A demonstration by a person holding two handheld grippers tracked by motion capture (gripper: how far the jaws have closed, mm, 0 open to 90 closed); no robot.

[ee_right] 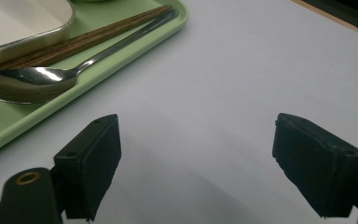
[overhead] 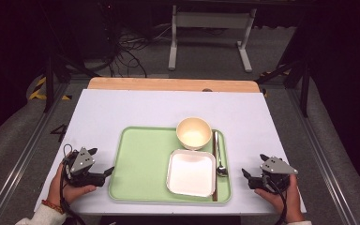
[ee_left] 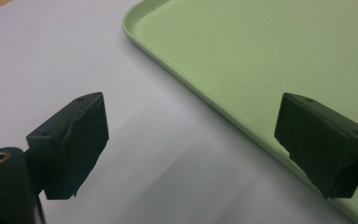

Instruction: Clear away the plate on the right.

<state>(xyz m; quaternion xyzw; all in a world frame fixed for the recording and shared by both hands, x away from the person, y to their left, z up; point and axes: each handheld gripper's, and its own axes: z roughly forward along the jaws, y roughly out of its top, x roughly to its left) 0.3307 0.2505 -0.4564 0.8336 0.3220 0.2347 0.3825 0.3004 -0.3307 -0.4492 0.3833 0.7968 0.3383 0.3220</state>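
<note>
A light green tray [overhead: 140, 159] lies on the white table. On it stand a cream round bowl [overhead: 194, 133] at the back and a white square dish [overhead: 191, 172] in front. Along the tray's right side lie a metal spoon [overhead: 221, 161] and brown chopsticks [overhead: 214, 161]. My left gripper [overhead: 108, 174] rests open on the table just left of the tray, its jaws empty [ee_left: 193, 140] beside the tray rim [ee_left: 205, 98]. My right gripper [overhead: 246, 177] rests open on the table right of the tray, jaws empty [ee_right: 198, 158], near the spoon [ee_right: 28, 81] and chopsticks [ee_right: 88, 37].
A bare white tabletop [overhead: 122, 108] stretches behind the tray, with a wooden edge [overhead: 168, 84] at the far side. Beyond it stand a white desk frame [overhead: 211, 28] and cables on the floor. A person's hands hold both grippers at the near edge.
</note>
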